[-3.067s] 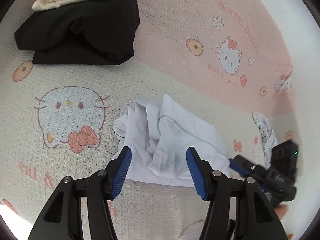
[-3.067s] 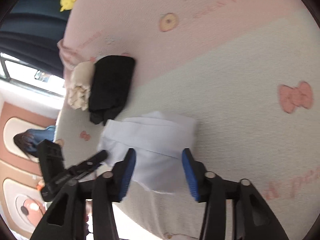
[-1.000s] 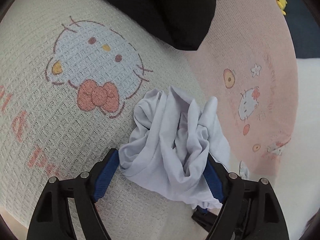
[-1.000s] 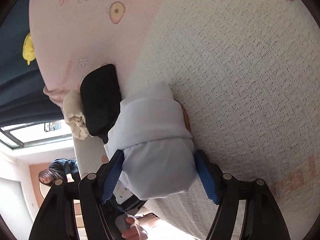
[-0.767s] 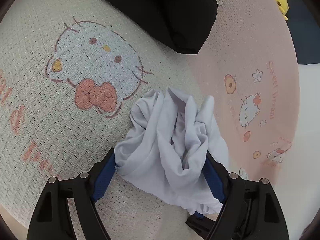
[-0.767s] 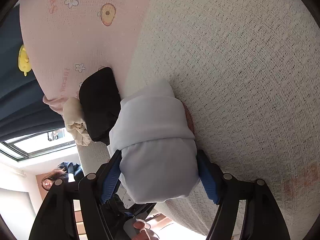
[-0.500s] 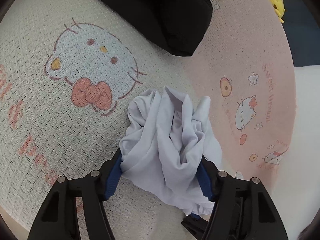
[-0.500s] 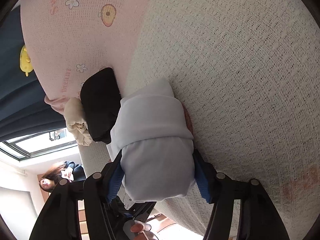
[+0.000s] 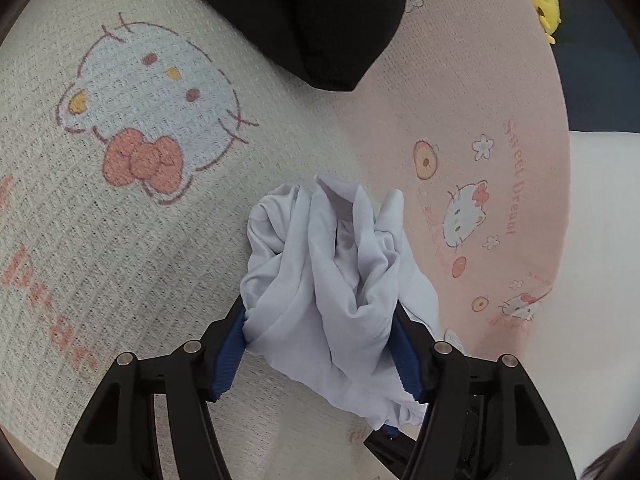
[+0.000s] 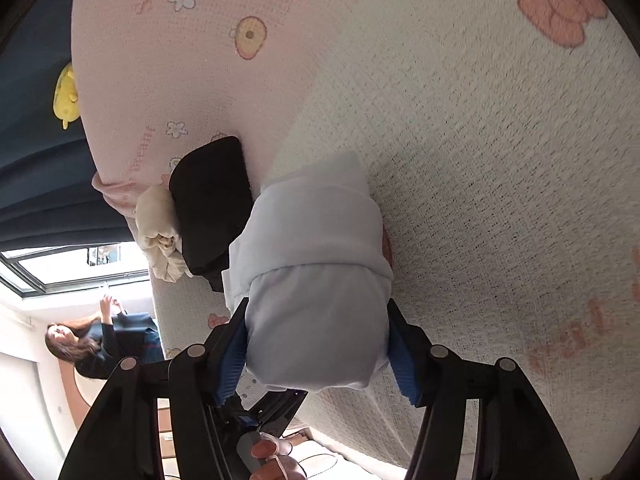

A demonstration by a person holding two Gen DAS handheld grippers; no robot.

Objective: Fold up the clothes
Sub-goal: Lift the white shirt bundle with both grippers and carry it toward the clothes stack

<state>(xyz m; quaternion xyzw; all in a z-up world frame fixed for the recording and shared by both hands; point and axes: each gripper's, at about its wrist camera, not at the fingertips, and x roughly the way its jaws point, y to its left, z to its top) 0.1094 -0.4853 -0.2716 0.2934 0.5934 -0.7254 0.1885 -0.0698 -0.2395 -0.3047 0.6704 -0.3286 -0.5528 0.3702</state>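
Covering nearly everything in both views is a waffle-weave blanket (image 9: 132,248), cream on one part and pink on the other, printed with cartoon cat faces and red bows. On it, at the cream-pink border, lies a folded black garment (image 9: 316,20) with a rolled cream garment (image 10: 158,236) touching its far side; the left wrist view shows only a sliver of the cream one. No container shows in either view.

The white garment (image 9: 336,280), bunched and partly folded, sits on the cream part near the black one, and both tools grip it from opposite ends. The left gripper (image 9: 320,352) is clamped on its crumpled, gathered end, blue pads pressed into the cloth. The right gripper (image 10: 318,350) is clamped on its smooth, rounded folded end.

Only the right wrist view shows a window, a seated person (image 10: 96,344) beyond the blanket's edge, and a hand (image 10: 276,460) under the garment. A small yellow plush toy (image 9: 542,0) lies on dark fabric beside the blanket.
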